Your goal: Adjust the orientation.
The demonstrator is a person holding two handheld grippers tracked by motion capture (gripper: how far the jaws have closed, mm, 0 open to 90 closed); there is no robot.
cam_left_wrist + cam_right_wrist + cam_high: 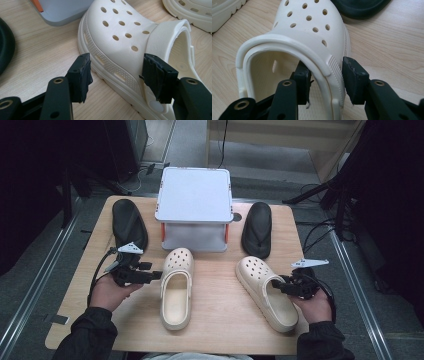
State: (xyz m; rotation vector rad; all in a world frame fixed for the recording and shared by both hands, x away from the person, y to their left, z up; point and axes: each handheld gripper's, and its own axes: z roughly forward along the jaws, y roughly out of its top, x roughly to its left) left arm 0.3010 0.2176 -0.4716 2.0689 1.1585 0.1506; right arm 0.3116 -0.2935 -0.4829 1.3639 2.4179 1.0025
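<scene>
Two cream clogs (177,287) (266,292) have round holes dotted over their tops. Two plain black sandals (129,224) (257,229) lie farther back. The far box (194,195) is pale grey with orange corners. The table (220,315) is light wood with thin lines.

A wooden table (215,320) carries two cream clogs (176,287), two black sandals (129,224), a grey stand (195,195).

A light wooden desk (215,320) stands on a grey floor (30,270) with metal rails (360,290) along both sides. Cables (320,232) trail across the dim floor; a pale wooden ledge (285,135) runs behind.
</scene>
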